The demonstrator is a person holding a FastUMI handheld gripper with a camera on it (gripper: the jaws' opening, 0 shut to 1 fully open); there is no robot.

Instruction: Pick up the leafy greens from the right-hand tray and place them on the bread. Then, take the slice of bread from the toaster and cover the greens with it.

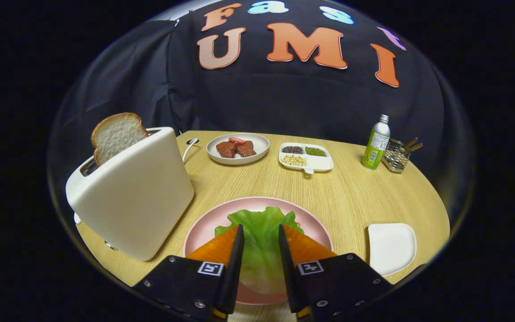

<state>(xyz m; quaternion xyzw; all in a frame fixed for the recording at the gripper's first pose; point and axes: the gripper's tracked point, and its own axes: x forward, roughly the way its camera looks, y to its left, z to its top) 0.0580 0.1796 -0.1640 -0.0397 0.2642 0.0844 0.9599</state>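
Note:
A green lettuce leaf (261, 250) lies spread on the pink plate (201, 230), just below and ahead of my fingers. It hides whatever is under it. My gripper (260, 226) hovers over the leaf, open, with the leaf showing through the gap and neither finger pressing on it. To the left of the plate stands the white toaster (137, 192). A slice of bread (116, 134) sticks up out of its slot. The small white tray (390, 247) to the right of the plate holds nothing.
Farther back on the round wooden table (356, 201) are a white plate with meat slices (238, 148), a divided dish of beans (306, 157), a green bottle (376, 143) and a wire holder (397, 155). The toaster's cord (189, 147) runs behind it.

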